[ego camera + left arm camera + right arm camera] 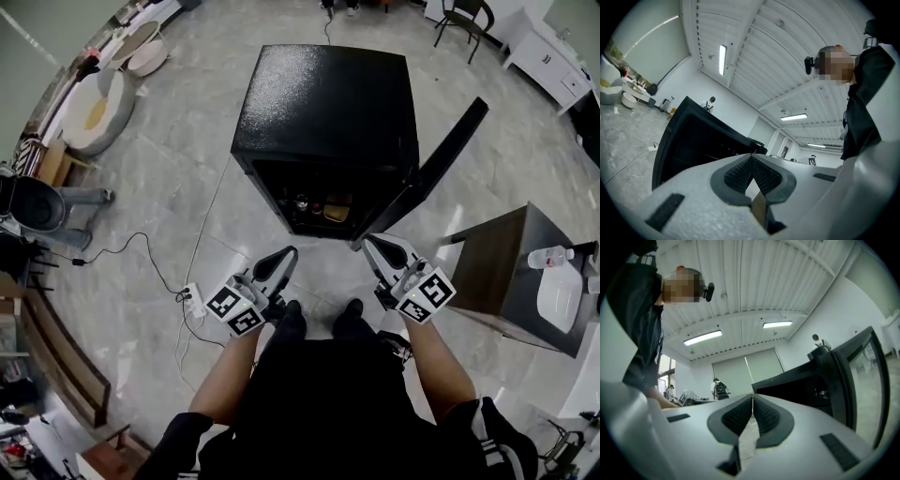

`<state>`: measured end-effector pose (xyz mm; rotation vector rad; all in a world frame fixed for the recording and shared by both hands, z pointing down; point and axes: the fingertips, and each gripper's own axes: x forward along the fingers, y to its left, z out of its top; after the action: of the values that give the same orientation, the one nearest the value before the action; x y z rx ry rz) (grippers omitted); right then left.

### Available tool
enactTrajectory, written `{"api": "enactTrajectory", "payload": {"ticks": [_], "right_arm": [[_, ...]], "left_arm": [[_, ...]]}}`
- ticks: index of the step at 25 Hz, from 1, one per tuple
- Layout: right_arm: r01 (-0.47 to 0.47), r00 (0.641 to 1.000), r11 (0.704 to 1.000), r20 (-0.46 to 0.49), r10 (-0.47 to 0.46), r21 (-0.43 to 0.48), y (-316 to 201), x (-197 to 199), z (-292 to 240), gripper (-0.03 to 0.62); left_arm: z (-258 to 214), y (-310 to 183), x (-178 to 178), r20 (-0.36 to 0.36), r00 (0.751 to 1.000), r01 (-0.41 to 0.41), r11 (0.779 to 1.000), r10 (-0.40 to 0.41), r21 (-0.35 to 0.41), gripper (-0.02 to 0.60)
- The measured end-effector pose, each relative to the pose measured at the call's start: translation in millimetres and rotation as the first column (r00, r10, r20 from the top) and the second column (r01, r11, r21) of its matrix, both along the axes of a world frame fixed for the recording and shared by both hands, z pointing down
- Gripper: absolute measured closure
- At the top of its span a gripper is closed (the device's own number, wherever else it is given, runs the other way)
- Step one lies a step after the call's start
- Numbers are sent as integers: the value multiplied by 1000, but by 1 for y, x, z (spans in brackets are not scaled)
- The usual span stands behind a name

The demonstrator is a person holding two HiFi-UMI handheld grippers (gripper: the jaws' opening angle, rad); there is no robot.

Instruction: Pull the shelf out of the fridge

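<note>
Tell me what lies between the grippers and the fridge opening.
Only bare floor, in the head view; the left gripper and right gripper, both shut, sit short of the fridge.

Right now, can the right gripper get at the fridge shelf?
Probably yes: the door stands open and nothing lies between the right gripper and the shelf. Its jaws are shut, so they must open first.

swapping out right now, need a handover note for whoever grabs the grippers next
Left gripper: shut, empty, short of the fridge.
Right gripper: shut, empty, also short of it.
Black box-shaped mini fridge stands on the floor, its door swung open to the right.
Shelf sits inside, apparently with small items on it.
Done: door open.
Left: open the grippers, take the shelf's front edge, pull it out.
</note>
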<state>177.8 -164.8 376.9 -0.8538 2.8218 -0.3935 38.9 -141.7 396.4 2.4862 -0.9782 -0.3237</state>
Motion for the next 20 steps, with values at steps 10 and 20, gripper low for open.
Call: {"api": "enactTrajectory", "payload": {"ticks": [10, 20], "right_arm": [[132, 991, 991, -28, -132, 14, -8, -13, 35, 568], [62, 965, 990, -262, -27, 126, -51, 7, 24, 568]], "left_arm": [[27, -12, 4, 60, 997, 51, 998, -49, -38, 558], [31, -47, -18, 25, 998, -58, 998, 59, -31, 558]]}}
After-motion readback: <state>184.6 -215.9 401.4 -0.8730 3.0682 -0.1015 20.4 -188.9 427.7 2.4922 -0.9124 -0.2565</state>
